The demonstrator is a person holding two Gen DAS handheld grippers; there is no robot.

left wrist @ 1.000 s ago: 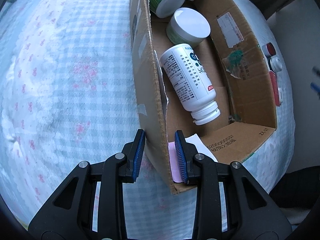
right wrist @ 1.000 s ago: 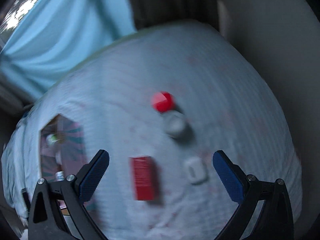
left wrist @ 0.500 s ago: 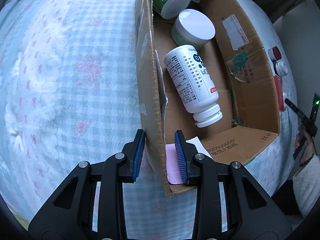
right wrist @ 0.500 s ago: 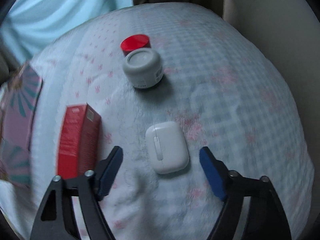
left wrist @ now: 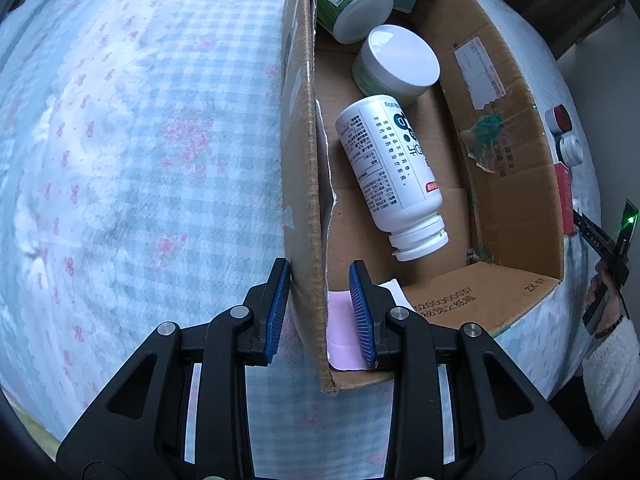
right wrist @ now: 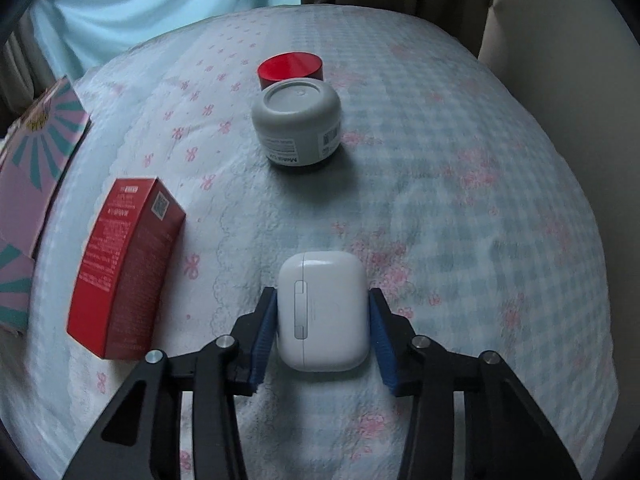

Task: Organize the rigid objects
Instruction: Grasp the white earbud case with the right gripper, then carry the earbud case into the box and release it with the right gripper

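Cardboard is sitting between the pads of the left gripper (left wrist: 320, 308), which is clamping the near side wall of the open cardboard box (left wrist: 508, 160) at its corner; the likely reason is to be keeping the light box from sliding on the soft checked bedspread (left wrist: 140, 160) while things are being dropped in. Inside, a white bottle (left wrist: 390, 176) is lying on its side with its neck towards the gripper, a white-lidded jar (left wrist: 398, 66) and a green-labelled jar (left wrist: 352, 4) are resting further in, and a pink slip (left wrist: 340, 328) is lying by the inner pad. On the other side, the right gripper (right wrist: 322, 334) is closing its jaws on the white earbud case (right wrist: 322, 316), which is lying flat on the bedspread with both blue pads pressing against its long sides; gripping across the narrow width seems sensible, since the rounded, glossy shell is offering little else to hold. The case is looking smooth, hard and pebble-shaped, with a grey hinge strip running along its upper face and no visible marks. Items waiting around it are a red carton (right wrist: 124, 268) just to its left, lying flat, a grey tub (right wrist: 298, 122) standing further off, and a red-lidded jar (right wrist: 290, 66) touching or just behind that tub. Judging by this layout, the case is the next piece bound for the box, while the three others are not yet sorted.
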